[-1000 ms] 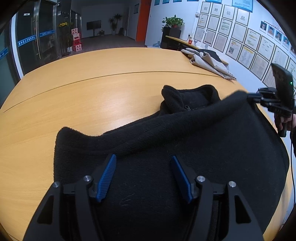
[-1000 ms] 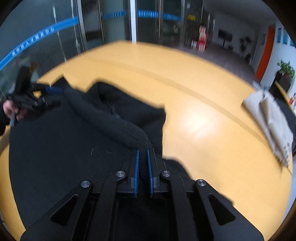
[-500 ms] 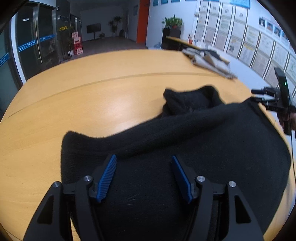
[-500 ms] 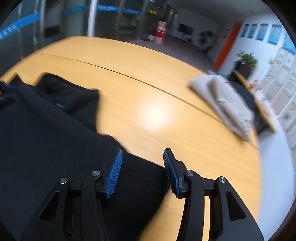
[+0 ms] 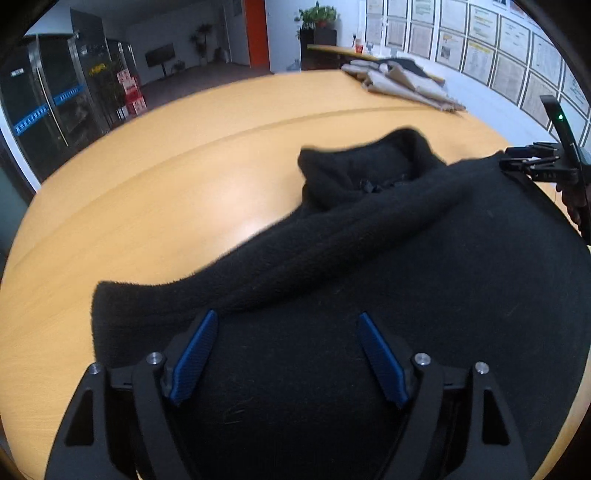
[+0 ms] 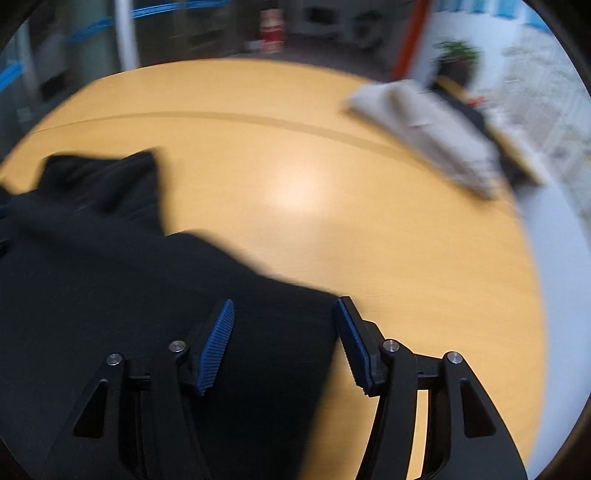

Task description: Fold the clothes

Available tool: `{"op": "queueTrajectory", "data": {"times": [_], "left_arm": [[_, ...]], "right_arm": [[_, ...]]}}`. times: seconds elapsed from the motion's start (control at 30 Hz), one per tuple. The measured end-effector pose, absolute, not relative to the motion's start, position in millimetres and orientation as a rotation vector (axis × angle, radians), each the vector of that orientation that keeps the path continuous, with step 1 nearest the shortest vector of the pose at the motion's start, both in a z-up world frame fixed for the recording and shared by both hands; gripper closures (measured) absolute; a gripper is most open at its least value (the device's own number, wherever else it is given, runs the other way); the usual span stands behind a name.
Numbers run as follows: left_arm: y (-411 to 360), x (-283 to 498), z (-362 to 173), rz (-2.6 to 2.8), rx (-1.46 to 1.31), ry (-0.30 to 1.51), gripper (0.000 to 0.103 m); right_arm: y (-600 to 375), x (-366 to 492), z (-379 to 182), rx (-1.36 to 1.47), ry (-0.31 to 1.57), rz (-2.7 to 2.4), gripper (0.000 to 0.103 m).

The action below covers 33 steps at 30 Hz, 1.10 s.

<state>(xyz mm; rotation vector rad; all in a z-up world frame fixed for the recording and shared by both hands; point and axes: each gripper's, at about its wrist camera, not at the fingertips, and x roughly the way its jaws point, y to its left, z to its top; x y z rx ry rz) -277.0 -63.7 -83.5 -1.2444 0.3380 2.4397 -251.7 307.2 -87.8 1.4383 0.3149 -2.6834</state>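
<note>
From the left wrist view, the left hand-held gripper hangs over the black fleece jacket with its blue pads spread wide and nothing between them. The jacket lies flat on the wooden desk, a sleeve folded diagonally across its body and the collar pointing away toward the far side. The jacket's left edge ends just beside the left pad, and bare desk runs off from there to the left and far rims (a broad stretch with a seam line crossing it). At the right edge of this view the right hand-held gripper sits at the jacket's far right corner; its jaw state cannot be told from here. A pile of beige clothes rests at the far end of the desk, well apart from the jacket. Beyond it are a wall of framed papers, a potted plant and glass doors.

From the right wrist view (blurred), the right hand-held gripper is spread open and empty, its left pad over the black fleece jacket and its right pad at the jacket's edge over bare desk. Open desk extends ahead and to the right. The beige clothes lie near the far right rim.
</note>
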Motion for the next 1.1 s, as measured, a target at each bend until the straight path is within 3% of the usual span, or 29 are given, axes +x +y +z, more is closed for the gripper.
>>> {"op": "queueTrajectory", "data": {"times": [0.07, 0.13, 0.2, 0.33, 0.47, 0.7, 0.87, 0.97, 1.1], "left_arm": [[-58, -277, -86, 2.431, -1.232, 0.352, 0.019], [-52, -279, -95, 2.418, -1.26, 0.391, 0.017], [-49, -279, -101, 2.408, -1.271, 0.403, 0.015], [-50, -266, -107, 2.399, -1.273, 0.402, 0.015], [-51, -236, -107, 2.38, -1.278, 0.363, 0.015], [-43, -172, -90, 2.407, -1.242, 0.381, 0.015], [-40, -131, -65, 2.369, -1.117, 0.367, 0.015], [-34, -128, -64, 2.386, -1.043, 0.551, 0.015], [-29, -141, -79, 2.309, -1.086, 0.57, 0.014]], "right_arm": [[301, -238, -69, 1.313, 0.194, -2.647, 0.046], [283, -223, -59, 1.209, 0.151, -2.59, 0.04], [263, -209, -67, 1.19, 0.136, -2.505, 0.022], [248, -191, -122, 1.369, 0.186, -2.413, 0.022], [258, -163, -119, 1.339, 0.109, -2.427, 0.021], [266, -98, -101, 1.298, 0.144, -2.558, 0.02], [305, 12, -58, 1.127, -0.387, -2.586, 0.017], [316, 68, -64, 1.175, -0.469, -2.6, 0.015], [337, 91, -93, 1.293, -0.695, -2.559, 0.015]]}}
